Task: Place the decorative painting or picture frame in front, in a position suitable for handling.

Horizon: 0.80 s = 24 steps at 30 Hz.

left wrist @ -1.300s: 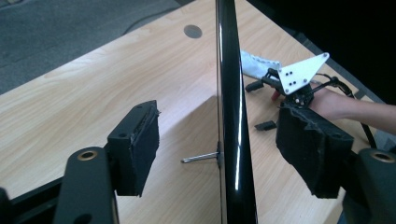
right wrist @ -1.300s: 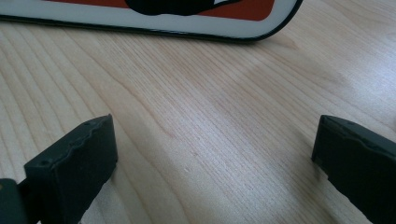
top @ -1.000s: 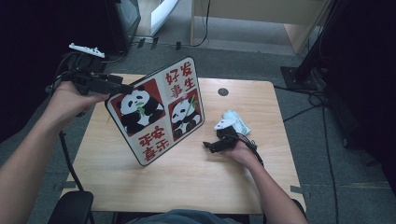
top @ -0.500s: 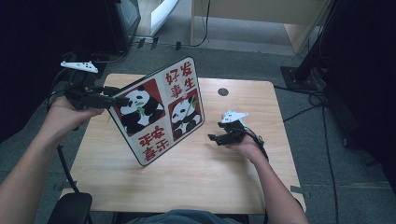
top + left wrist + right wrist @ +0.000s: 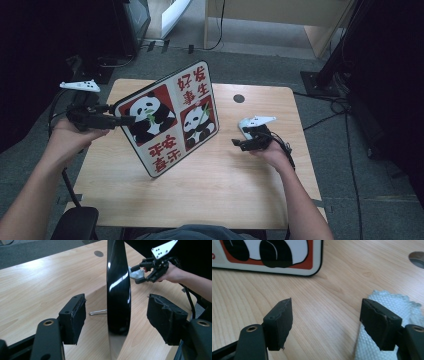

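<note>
In the high view a panda board (image 5: 172, 117) stands tilted on its lower corner at the centre of the table (image 5: 225, 200), its printed face toward the camera: 2 pandas and red characters. The left gripper (image 5: 107, 120) sits at the board's left edge, left of centre in the frame. In the left gripper view the board (image 5: 117, 290) shows edge-on as a glossy black strip rising between the 2 jaws, which stand apart with a gap to the board on each side; neither pad presses on it. A thin metal rod (image 5: 98, 312) lies on the wood behind the board's foot.

The right gripper (image 5: 239, 143) hovers right of the board, near its lower right edge, in the centre right of the high view. Its jaws have just been closing, yet in the right gripper view they stand wide with only bare wood between them. A white cloth (image 5: 387, 315) lies beside the right-hand jaw, at lower right. The board's corner (image 5: 287, 255) fills the upper left there.
</note>
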Each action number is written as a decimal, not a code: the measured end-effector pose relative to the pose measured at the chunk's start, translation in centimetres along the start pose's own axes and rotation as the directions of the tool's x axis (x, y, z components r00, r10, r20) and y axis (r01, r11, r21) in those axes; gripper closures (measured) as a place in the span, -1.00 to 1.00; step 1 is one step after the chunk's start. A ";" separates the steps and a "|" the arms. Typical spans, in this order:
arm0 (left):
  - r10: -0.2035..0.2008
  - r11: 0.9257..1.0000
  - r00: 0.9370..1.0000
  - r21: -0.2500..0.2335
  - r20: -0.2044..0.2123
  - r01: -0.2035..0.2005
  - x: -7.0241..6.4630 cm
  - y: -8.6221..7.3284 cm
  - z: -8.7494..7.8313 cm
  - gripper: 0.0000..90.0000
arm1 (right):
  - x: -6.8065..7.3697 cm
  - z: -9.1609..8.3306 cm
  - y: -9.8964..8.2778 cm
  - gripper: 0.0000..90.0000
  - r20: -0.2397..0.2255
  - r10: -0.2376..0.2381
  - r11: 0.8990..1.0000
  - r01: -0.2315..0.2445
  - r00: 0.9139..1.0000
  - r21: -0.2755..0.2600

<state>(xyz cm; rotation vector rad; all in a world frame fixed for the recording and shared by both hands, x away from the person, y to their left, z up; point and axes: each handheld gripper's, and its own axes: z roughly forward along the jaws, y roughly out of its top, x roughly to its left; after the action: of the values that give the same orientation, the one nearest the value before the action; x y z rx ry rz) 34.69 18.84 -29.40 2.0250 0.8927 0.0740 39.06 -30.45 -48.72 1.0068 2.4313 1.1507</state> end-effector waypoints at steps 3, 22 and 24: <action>0.002 1.000 1.000 0.003 -0.007 -0.002 -0.1 -0.8 0.2 -0.28 | -0.5 -0.3 -0.1 -0.39 0.012 0.006 1.000 -0.006 1.000 -0.003; -0.004 0.999 0.999 -0.041 -0.044 0.003 -0.4 -5.3 1.8 -0.26 | -3.6 -1.5 -1.5 -0.35 0.097 0.090 0.996 -0.090 0.991 -0.003; -0.007 0.999 0.999 -0.045 -0.046 0.005 -0.3 -5.8 2.0 -0.26 | -3.9 -1.5 -1.6 -0.35 0.100 0.098 0.995 -0.098 0.990 -0.003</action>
<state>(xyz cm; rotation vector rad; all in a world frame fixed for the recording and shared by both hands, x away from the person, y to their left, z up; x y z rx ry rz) 31.90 19.20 -34.90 1.9860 0.9186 0.1372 40.34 -34.67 -49.21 1.1675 2.3290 1.1001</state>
